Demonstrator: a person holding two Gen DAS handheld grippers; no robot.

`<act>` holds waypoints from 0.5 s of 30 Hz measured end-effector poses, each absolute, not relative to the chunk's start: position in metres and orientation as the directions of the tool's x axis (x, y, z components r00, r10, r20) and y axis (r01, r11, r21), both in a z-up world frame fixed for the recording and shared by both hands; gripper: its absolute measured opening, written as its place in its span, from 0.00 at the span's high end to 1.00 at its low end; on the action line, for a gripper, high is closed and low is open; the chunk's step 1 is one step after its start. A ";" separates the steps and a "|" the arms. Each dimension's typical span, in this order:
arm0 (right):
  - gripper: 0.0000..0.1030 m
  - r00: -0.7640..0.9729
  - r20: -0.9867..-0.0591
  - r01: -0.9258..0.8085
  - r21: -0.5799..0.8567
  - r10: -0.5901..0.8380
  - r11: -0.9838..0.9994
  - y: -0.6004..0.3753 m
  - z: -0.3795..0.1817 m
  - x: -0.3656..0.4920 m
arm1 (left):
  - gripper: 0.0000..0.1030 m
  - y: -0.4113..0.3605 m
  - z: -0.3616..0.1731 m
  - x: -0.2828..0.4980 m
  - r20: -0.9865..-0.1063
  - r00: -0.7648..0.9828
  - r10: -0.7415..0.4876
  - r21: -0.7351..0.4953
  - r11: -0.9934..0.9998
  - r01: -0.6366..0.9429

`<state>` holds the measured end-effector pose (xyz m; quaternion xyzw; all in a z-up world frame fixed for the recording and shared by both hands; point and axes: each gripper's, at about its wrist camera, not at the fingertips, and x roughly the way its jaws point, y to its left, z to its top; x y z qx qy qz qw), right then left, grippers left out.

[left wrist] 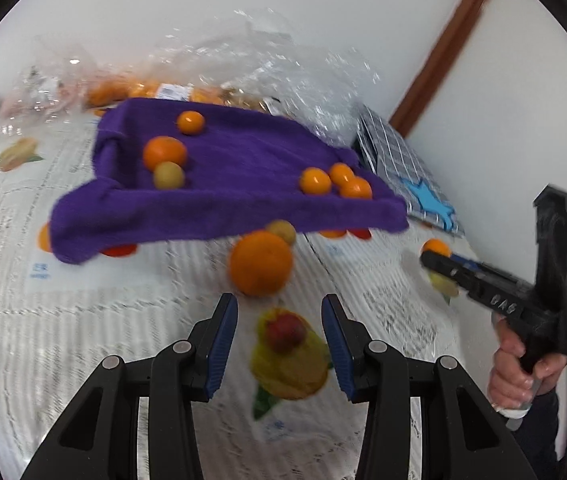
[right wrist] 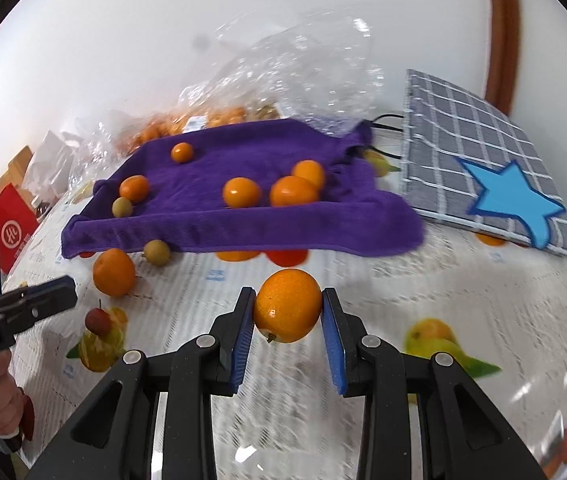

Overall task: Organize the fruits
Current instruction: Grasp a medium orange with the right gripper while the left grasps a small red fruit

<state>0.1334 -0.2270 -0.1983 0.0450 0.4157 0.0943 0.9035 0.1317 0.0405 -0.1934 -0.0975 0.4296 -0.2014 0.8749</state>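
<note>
Only right wrist view shows red bag (right wrist: 7,226) beyond tablecloth (right wrist: 423,292).

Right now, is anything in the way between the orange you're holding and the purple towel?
Nothing visible. The right gripper holds a small round orange fruit, and only bare fruit-print tablecloth lies between it and the purple towel's front edge.

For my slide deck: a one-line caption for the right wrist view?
Right gripper clamps a small orange above the fruit-print tablecloth, facing the purple towel.
</note>
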 end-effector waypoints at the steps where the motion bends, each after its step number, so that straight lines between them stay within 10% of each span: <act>1: 0.68 0.640 -0.740 -0.124 0.165 0.205 0.979 -0.231 -0.197 0.130 | 0.60 0.037 -0.196 0.132 -0.724 0.540 -0.429 -0.334 0.903 0.269; 15: 0.68 0.673 -0.720 -0.086 0.151 0.169 0.985 -0.243 -0.185 0.111 | 0.77 0.022 -0.208 0.137 -0.776 0.497 -0.388 -0.285 0.919 0.273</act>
